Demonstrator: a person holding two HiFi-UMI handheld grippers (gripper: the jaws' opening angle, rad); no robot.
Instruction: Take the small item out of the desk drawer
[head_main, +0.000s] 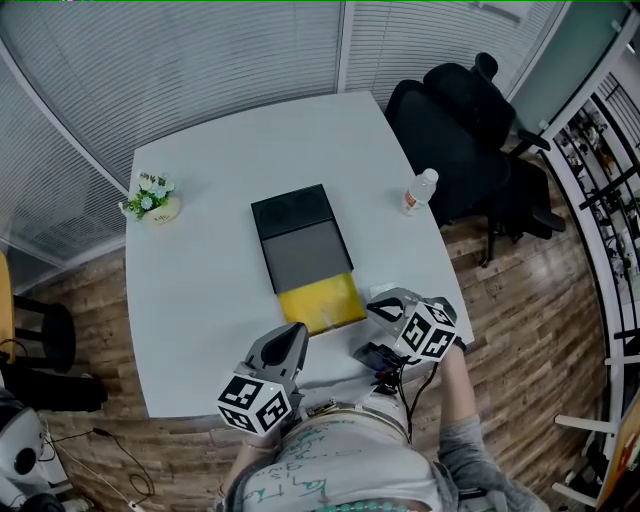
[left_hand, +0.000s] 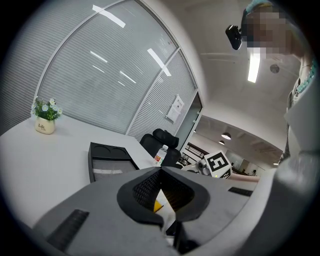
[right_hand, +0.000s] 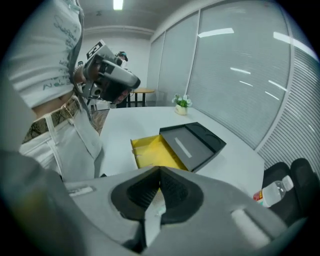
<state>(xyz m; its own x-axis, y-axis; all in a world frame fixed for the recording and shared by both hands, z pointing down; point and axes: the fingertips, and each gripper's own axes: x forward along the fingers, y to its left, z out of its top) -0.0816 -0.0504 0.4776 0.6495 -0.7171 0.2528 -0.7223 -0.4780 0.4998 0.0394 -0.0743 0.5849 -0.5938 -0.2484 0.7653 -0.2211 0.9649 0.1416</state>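
Note:
A black desk organizer (head_main: 300, 240) stands mid-table with its yellow drawer (head_main: 320, 300) pulled out toward me; the drawer's floor looks bare. My right gripper (head_main: 377, 300) hovers just right of the drawer, angled down, with its jaws closed. A small pale item (right_hand: 157, 209) shows in the slit under its tips (right_hand: 160, 172), and looks pinched there. My left gripper (head_main: 295, 332) sits at the table's near edge, in front of the drawer. Its jaws meet (left_hand: 160, 171) with nothing between them. Through its gap shows a bit of yellow drawer (left_hand: 157, 205).
A water bottle (head_main: 420, 192) stands at the table's right edge, beside a black office chair (head_main: 455, 120). A small potted plant (head_main: 152, 197) sits at the far left corner. A dark device with cables (head_main: 375, 355) lies at the near edge under my right hand.

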